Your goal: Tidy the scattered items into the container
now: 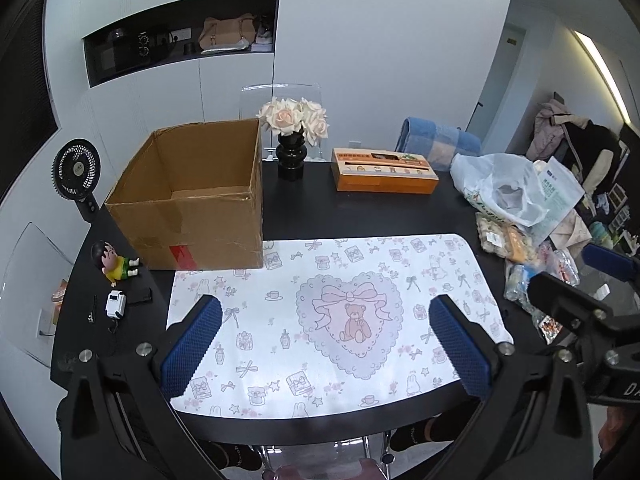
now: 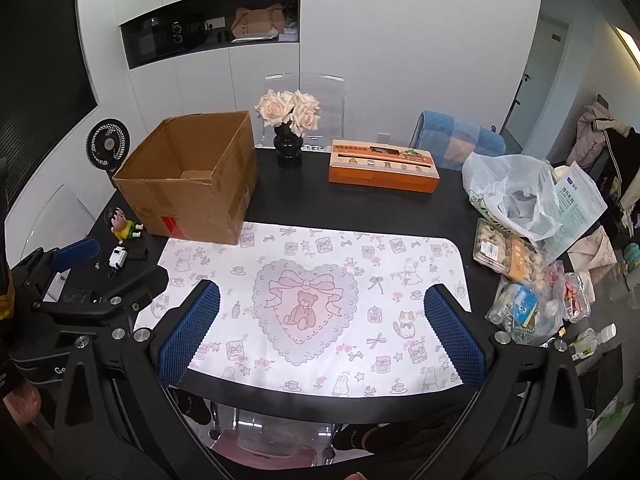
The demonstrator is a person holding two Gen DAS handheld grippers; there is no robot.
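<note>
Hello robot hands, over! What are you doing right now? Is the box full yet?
Left gripper open, empty. Right gripper open, empty. Cardboard box looks empty; snack packs piled at table's right edge. Nothing blocking, over.

Cardboard box (image 1: 192,196): open-topped, upright, far left of black table, empty as far as visible. Scattered packaged snacks (image 2: 508,256), plastic bag (image 2: 508,192), small bottle (image 2: 592,340) heaped along right edge.

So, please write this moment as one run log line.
left gripper: open, empty | right gripper: open, empty | cardboard box: looks empty | snack packs: table's right side
</note>
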